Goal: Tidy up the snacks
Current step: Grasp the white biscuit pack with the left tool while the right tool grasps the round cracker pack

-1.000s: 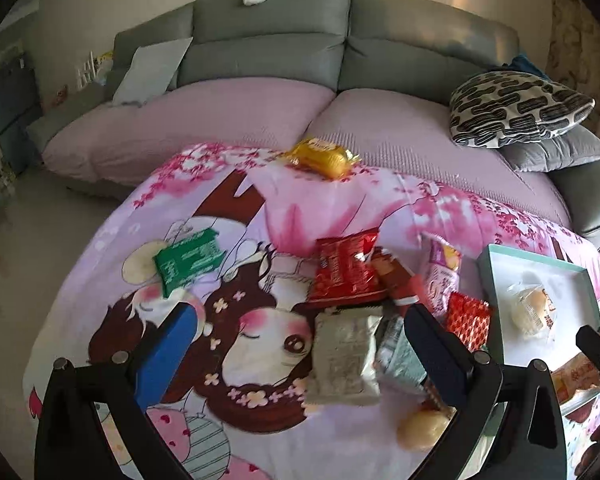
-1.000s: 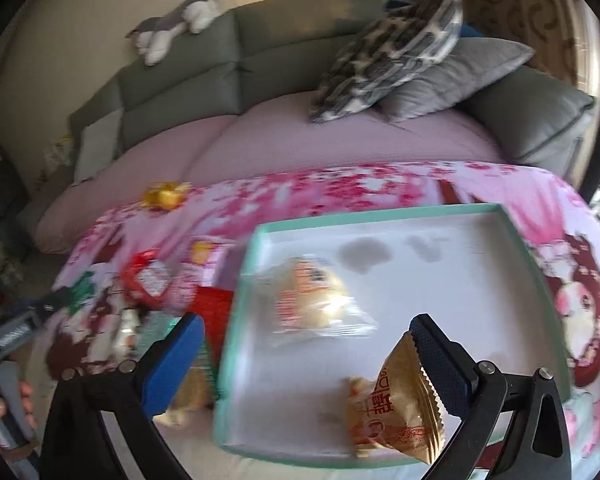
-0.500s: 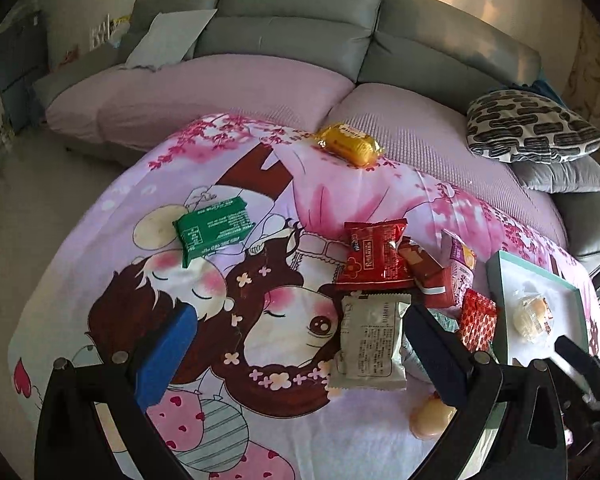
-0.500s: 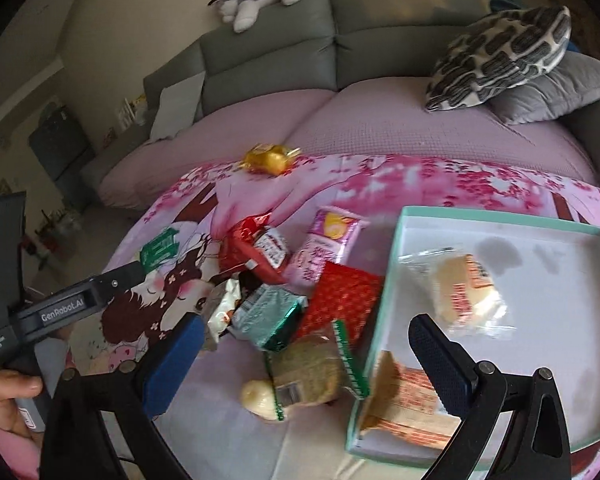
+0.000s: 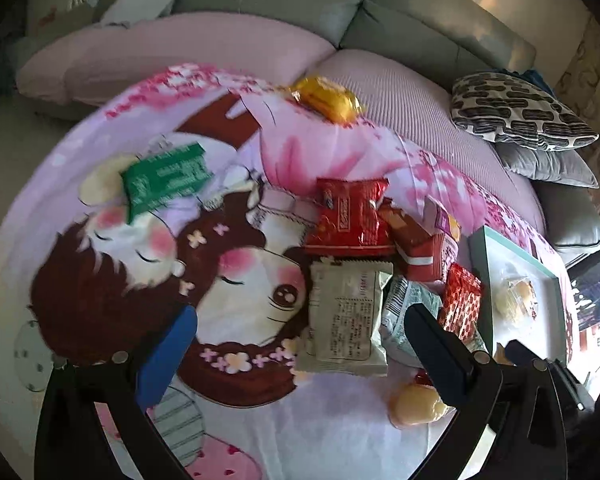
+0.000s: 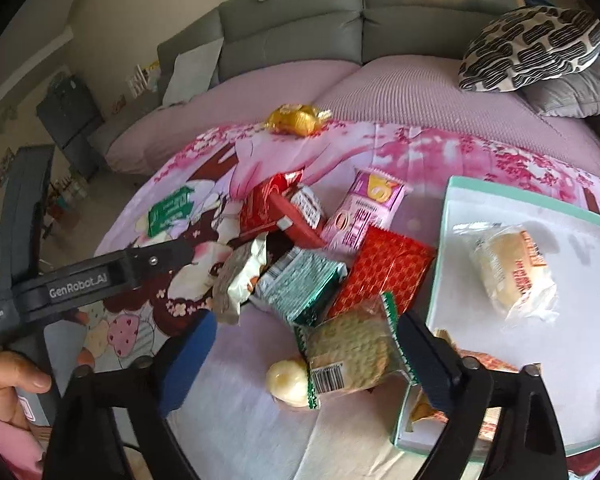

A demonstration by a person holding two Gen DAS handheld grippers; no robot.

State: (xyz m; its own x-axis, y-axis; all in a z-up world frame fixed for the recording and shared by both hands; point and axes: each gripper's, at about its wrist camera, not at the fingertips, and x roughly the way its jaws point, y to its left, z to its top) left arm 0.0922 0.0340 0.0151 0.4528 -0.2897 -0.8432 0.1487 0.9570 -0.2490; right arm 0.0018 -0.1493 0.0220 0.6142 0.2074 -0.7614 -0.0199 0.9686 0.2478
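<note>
Snacks: heaped mid-blanket, just left of the tray; shiny red foil packet (image 5: 350, 218), beige flat wrapper (image 5: 346, 316), green-silver foil pack (image 6: 300, 282), red patterned square sachet (image 6: 384, 270), pink biscuit pack (image 6: 362, 210)
Outliers: green flat packet (image 5: 166, 176) well apart to the left; gold-wrapped sweet (image 5: 326, 98) at the blanket's far edge
Tray: mint-rimmed white tray (image 6: 440, 248), clear-wrapped bun (image 6: 512, 270) inside
Left gripper (image 5: 300, 344): fingers spread, empty, above beige wrapper
Right gripper (image 6: 304, 348): fingers spread, empty, over clear-wrapped round cracker (image 6: 350, 350)
Blanket: pink cartoon-print cloth (image 5: 120, 280)
</note>
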